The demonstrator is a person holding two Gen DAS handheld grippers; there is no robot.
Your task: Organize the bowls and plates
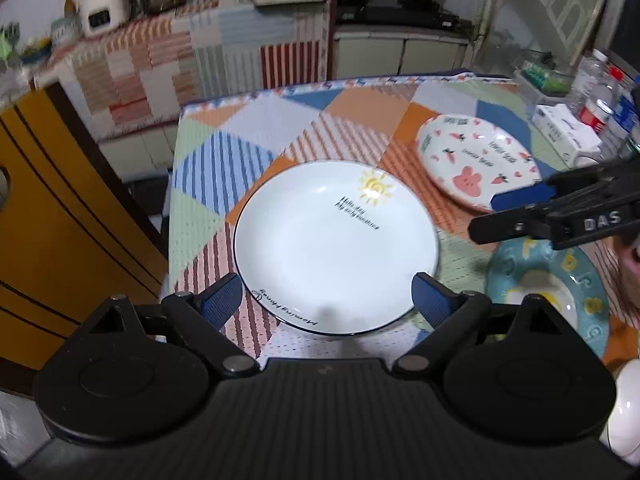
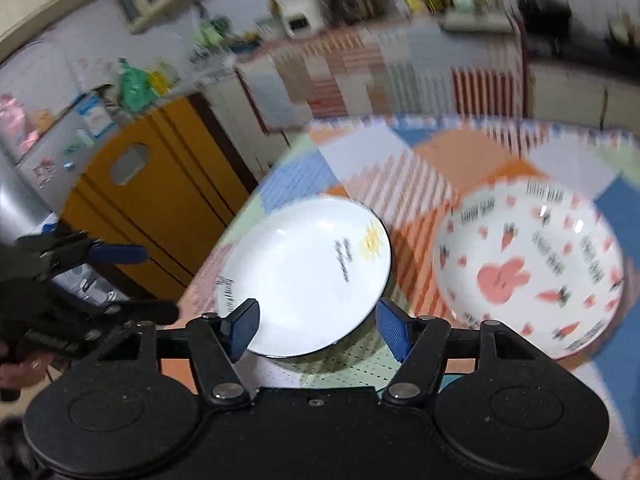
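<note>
A white plate with a yellow sun [image 1: 336, 248] lies on the patchwork table; it also shows in the right wrist view [image 2: 304, 276]. A white dish with a pink rabbit and carrots [image 1: 476, 162] lies to its right, also in the right wrist view [image 2: 528, 268]. A blue dish with a yellow and white centre [image 1: 560, 292] sits near the front right. My left gripper [image 1: 326, 300] is open and empty, just above the sun plate's near rim. My right gripper [image 2: 316, 330] is open and empty, hovering over the sun plate's near right edge; it shows from the side in the left wrist view [image 1: 486, 214].
A tissue box [image 1: 564, 132] and plastic bottles [image 1: 596, 96] stand at the table's right edge. A yellow cabinet [image 1: 52, 240] stands left of the table. A covered counter [image 1: 200, 52] runs behind. A white rounded object [image 1: 628, 400] sits at the front right.
</note>
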